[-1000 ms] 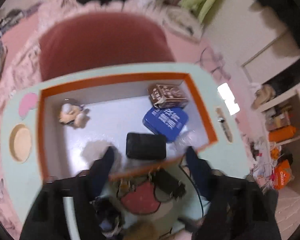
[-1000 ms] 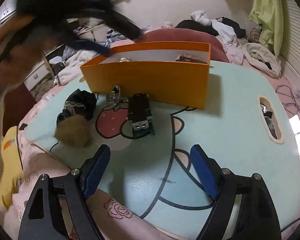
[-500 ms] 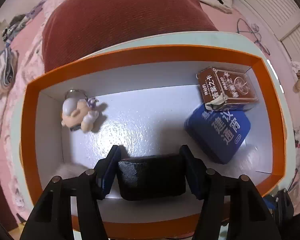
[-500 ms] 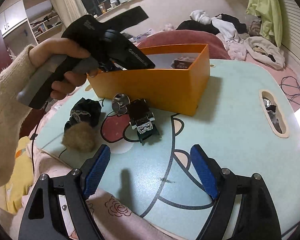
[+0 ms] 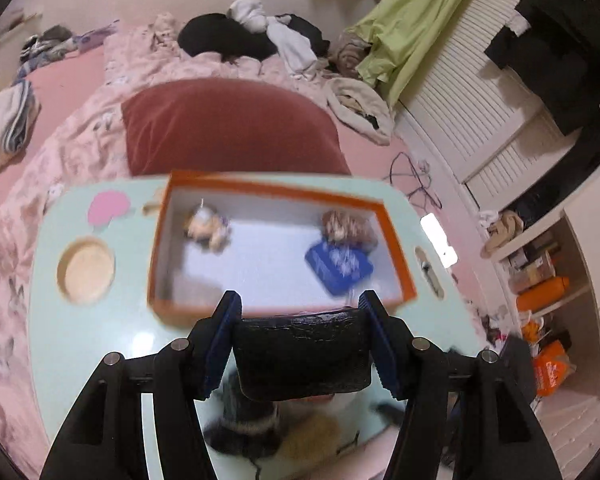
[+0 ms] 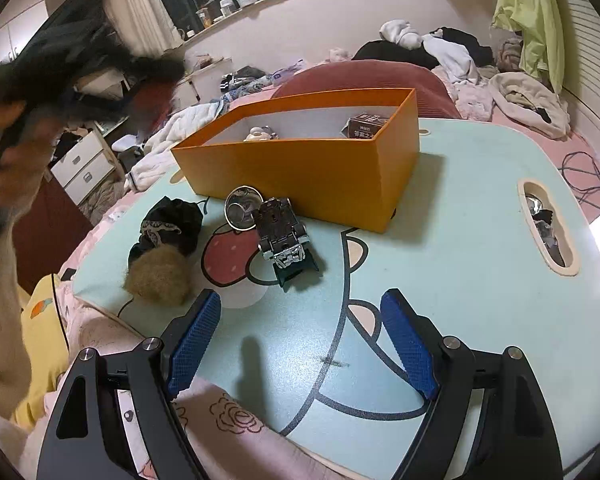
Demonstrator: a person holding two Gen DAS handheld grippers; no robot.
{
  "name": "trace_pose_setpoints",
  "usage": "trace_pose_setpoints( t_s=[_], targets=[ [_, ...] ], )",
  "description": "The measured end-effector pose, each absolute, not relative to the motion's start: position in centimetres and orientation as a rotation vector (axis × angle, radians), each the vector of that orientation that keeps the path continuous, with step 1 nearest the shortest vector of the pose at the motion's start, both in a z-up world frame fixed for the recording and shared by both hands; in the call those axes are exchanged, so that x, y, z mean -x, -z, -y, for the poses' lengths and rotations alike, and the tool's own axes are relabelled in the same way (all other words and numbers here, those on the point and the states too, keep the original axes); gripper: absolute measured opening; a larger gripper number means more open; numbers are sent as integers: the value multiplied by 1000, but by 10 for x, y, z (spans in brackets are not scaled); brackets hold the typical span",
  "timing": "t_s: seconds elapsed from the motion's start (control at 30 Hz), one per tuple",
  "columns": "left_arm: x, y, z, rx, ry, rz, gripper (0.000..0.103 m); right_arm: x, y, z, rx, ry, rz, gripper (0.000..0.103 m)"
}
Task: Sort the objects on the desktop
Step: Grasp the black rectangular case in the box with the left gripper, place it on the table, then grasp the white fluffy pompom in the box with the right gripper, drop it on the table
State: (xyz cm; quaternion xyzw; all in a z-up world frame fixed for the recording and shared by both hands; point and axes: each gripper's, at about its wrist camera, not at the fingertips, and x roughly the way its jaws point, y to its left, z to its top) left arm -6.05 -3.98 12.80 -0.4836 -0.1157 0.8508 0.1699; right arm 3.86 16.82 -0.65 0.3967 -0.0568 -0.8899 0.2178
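Up front, the left gripper (image 5: 302,354) clamps a black case (image 5: 303,356) between its blue pads, with the orange box (image 5: 280,246) just beyond, holding what seems a blurred blue tin (image 5: 338,266). The right gripper (image 6: 300,344) hangs spread, empty, toy car (image 6: 282,236) ahead.

Your table (image 6: 480,300) is a pale mint top printed with a cartoon and a strawberry. On it you have the orange box (image 6: 300,172) toward the far side. Just in front of the box lie a round tin (image 6: 242,210) and a toy car (image 6: 282,236), touching. Left of these sits a black cloth (image 6: 172,226) with a brown pompom (image 6: 158,276) against it.
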Motion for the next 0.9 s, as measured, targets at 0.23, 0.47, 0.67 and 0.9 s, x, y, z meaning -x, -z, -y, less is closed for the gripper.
trace_pose_setpoints(
  t_s=[0.23, 0.47, 0.67, 0.9],
  targets=[
    [71, -65, 7, 1298, -2425, 342, 60, -39, 6, -168, -1105, 2472, 135, 82],
    [22, -98, 38, 1062, -2576, 391, 95, -40, 5, -169, -1102, 2491, 134, 82],
    [-38, -52, 59, 1085, -2622, 156, 99, -48, -37, -187, -821, 2427, 268, 82],
    [-49, -22, 39, 985, -2544, 214, 99, 57, -96, -125, -1082, 2252, 320, 59]
  ],
)
